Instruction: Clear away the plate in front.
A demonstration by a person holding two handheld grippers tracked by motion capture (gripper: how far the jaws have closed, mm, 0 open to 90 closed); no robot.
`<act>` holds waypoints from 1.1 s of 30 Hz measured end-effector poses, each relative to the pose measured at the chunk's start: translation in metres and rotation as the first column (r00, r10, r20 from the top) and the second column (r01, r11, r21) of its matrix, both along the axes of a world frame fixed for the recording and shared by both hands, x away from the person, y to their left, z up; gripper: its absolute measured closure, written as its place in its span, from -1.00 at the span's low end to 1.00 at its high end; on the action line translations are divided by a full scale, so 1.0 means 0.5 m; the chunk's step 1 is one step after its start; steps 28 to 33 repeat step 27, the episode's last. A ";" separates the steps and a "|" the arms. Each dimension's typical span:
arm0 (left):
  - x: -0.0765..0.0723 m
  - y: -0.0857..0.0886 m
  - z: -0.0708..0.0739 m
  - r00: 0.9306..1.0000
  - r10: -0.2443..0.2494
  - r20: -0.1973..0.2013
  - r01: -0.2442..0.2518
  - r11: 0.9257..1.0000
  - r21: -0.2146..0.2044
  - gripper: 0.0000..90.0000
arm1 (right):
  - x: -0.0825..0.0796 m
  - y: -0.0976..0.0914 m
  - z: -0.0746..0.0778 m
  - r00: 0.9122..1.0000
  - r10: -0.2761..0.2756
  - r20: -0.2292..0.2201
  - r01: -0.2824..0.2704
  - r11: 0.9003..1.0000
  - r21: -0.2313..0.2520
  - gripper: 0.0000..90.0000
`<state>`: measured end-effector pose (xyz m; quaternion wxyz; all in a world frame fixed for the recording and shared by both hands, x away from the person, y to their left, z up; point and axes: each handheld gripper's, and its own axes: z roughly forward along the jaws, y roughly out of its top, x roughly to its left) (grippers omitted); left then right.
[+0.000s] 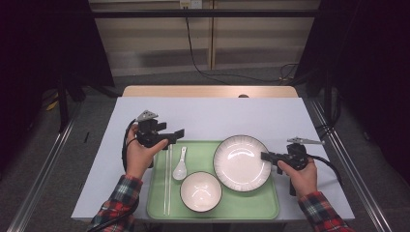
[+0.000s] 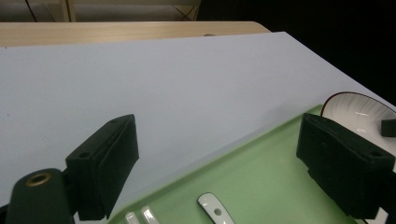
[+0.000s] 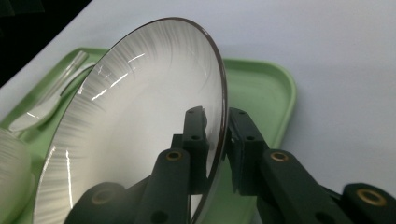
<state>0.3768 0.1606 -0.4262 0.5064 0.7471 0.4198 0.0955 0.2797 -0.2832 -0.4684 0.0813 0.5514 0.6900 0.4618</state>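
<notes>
Holding plate [image 1: 241, 162], bowl [image 1: 200, 191], spoon [image 1: 180, 167], chopsticks [image 1: 167, 183], green tray [image 1: 251, 205], right tongs [image 1: 264, 156] pinching plate rim, left tongs [image 1: 180, 133] spread wide.

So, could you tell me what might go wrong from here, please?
1. The right gripper pinches only the plate's thin rim, so the plate could slip or tip out.
2. The plate overlaps the bowl and could knock it.
3. The open left gripper, above the chopsticks and spoon, might nudge them.

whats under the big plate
The green tray lies under the plate, whose right rim the right gripper pinches. Whatever the plate covers on the tray cannot be seen.
</notes>
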 end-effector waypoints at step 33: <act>-0.008 0.036 0.003 0.999 0.032 0.013 -0.032 0.999 0.007 -0.76 | -0.027 -0.045 0.018 0.937 0.149 0.316 -0.113 0.985 -0.130 -0.67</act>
